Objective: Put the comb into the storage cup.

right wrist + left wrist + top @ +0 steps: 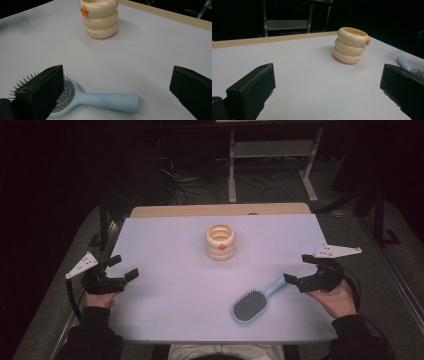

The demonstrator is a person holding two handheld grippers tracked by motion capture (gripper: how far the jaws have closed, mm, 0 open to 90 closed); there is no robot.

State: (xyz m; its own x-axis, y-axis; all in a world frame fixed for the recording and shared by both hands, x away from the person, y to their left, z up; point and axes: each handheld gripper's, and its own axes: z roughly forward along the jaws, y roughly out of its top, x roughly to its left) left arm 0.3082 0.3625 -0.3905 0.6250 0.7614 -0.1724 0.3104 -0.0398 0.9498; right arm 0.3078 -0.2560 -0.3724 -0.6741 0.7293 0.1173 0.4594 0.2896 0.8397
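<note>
Right gripper (pixel 295 270), jaws spread, is closing on the hairbrush (pixel 254 302) handle, probably for a pickup; left gripper (pixel 125 268) is waiting open.

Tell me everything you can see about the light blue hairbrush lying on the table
The light blue plastic-looking hairbrush lies flat on the pale lilac table top, bristle side up. Its oval head carries a grey pad of thin dark bristles with tiny ball tips. A smooth, rounded handle points up and to the right in the high view, toward the right gripper, whose open jaws stand just beyond its end, not touching it. It looks whole and clean. Nothing rests on it but the table beneath.
</note>
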